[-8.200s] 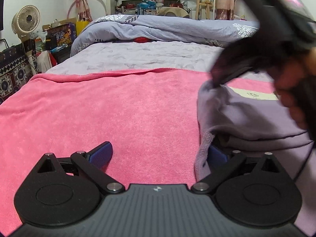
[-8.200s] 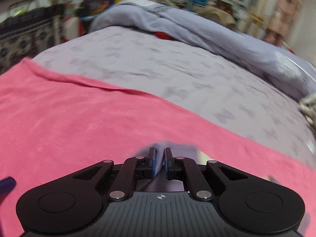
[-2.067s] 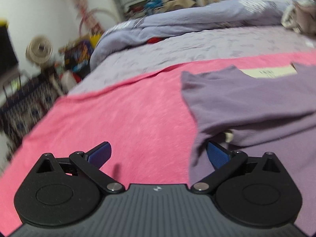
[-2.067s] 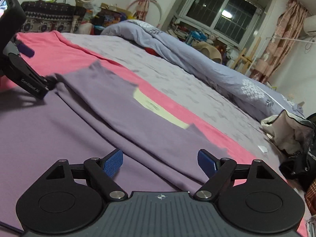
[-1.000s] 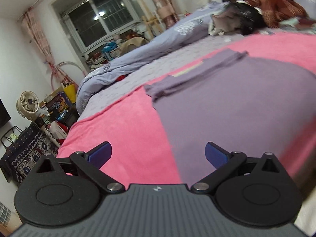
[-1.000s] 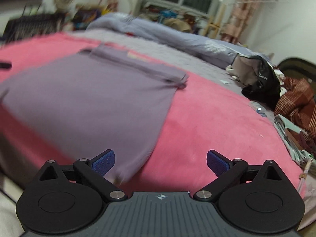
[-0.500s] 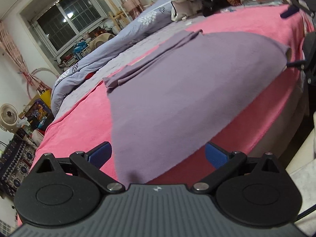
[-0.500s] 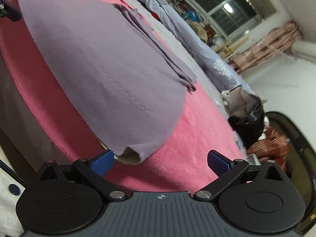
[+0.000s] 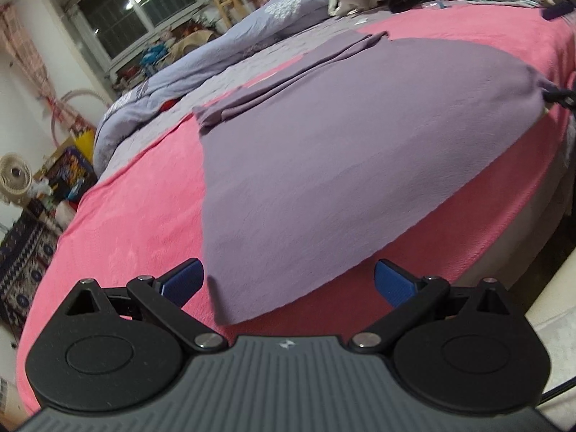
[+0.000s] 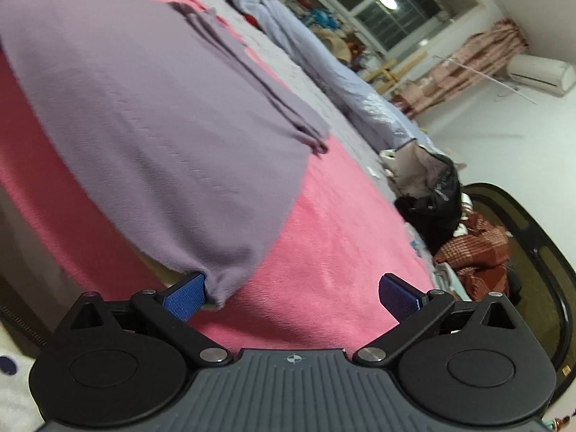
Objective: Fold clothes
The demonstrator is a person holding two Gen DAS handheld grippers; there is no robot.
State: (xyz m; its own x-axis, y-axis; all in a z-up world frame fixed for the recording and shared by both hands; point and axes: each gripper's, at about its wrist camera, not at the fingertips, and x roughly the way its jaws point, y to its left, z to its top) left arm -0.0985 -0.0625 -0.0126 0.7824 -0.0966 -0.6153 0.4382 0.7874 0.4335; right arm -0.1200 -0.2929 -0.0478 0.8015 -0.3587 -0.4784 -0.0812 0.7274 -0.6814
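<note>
The purple garment (image 9: 324, 151) is lying flat on the pink blanket (image 9: 136, 208), its 2 near corners sitting just ahead of the left gripper (image 9: 286, 282) and right gripper (image 10: 291, 295) (both spread wide, gripping nothing), each equally close

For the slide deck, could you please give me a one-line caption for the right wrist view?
Open right gripper at the near corner of a purple garment spread on a pink blanket.

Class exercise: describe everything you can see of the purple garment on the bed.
The purple garment is a soft, plain knit, spread flat on the pink blanket, its far end folded over in narrow layers. Each near corner lies between open jaws: the left gripper at one, the right gripper at the other, one pad touching the cloth.
</note>
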